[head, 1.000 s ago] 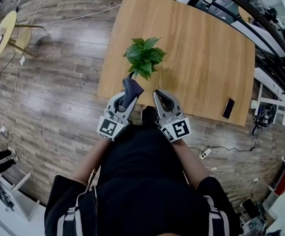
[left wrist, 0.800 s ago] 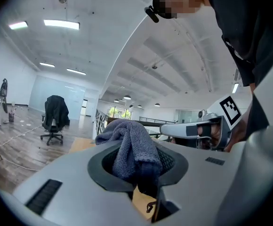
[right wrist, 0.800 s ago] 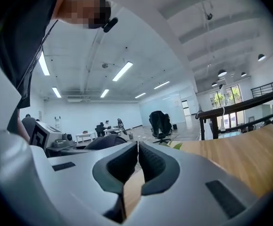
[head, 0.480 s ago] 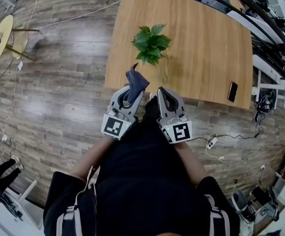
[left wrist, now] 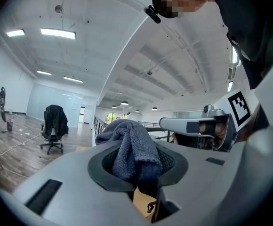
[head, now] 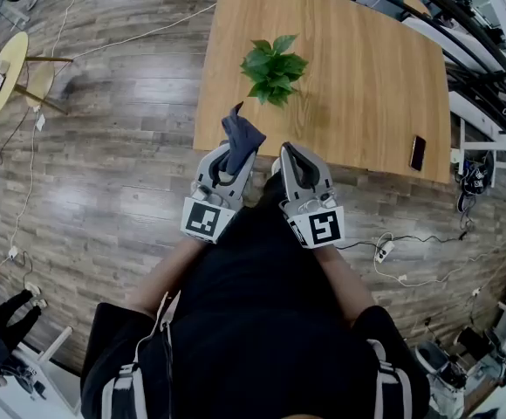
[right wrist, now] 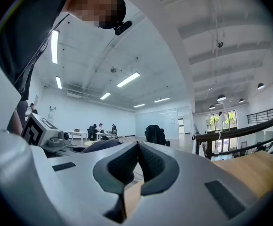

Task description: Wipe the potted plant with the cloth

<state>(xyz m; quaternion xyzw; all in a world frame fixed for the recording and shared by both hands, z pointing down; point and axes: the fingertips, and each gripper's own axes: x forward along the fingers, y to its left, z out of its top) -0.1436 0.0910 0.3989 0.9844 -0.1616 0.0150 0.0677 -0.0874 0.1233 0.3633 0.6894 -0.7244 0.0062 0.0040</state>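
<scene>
Carry the dark blue-grey terry cloth (head: 241, 133) out over the near edge of the light wooden table (head: 366, 77) to the small green leafy potted plant (head: 274, 68). The plant stands on the table's left part, beyond both grippers and apart from them. Lead with the loose tuft that sticks out and stroke the leaves lightly, I'd say, since a hard push could tip the plant. The pot is hidden under the leaves.

Left gripper (head: 235, 153): jaws clamped on the cloth, which bunches up between the pads in the left gripper view (left wrist: 129, 149). Right gripper (head: 287, 153): jaws fully together, pads meeting, nothing between them. It's free to steady the pot.
</scene>
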